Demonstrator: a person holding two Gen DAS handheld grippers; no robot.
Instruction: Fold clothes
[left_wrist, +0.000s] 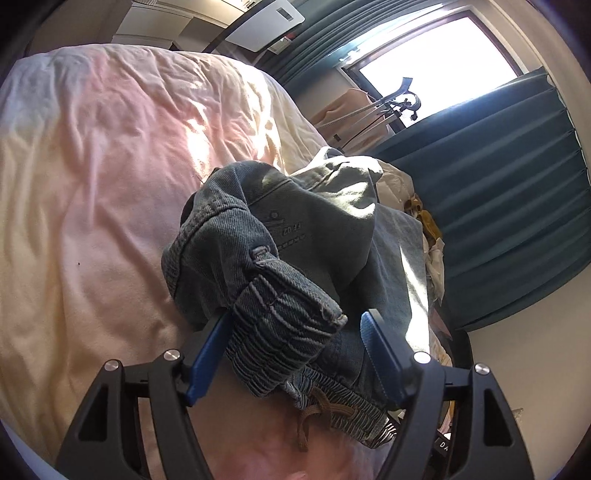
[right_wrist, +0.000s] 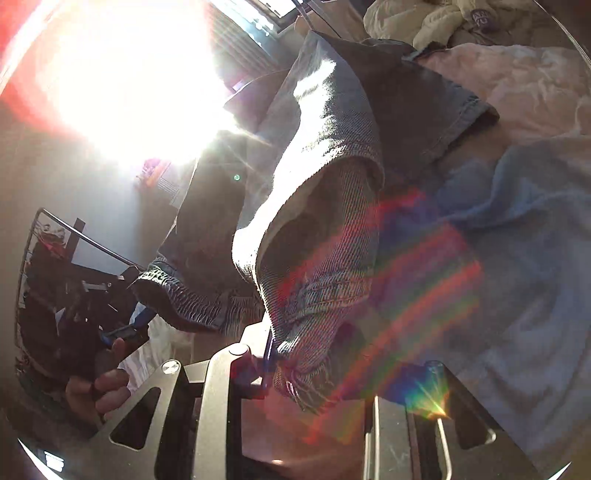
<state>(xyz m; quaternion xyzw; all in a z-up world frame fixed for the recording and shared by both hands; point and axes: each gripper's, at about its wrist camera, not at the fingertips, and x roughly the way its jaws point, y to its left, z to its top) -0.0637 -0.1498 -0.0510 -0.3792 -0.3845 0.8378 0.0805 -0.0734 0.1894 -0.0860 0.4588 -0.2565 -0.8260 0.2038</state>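
A pair of blue denim shorts with an elastic waistband and a brown drawstring hangs over the pale pink bedsheet. My left gripper has its blue pads either side of the waistband, with a gap at the right pad; whether it grips is unclear. In the right wrist view the same shorts hang in front. My right gripper is shut on a bunched edge of the denim. Sun glare hides its right finger. The left gripper shows at lower left, held in a hand.
A pile of other clothes lies at the bed's edge beside teal curtains and a bright window. In the right wrist view a light blue cloth lies on the bed, cream garments at the top, a rack at left.
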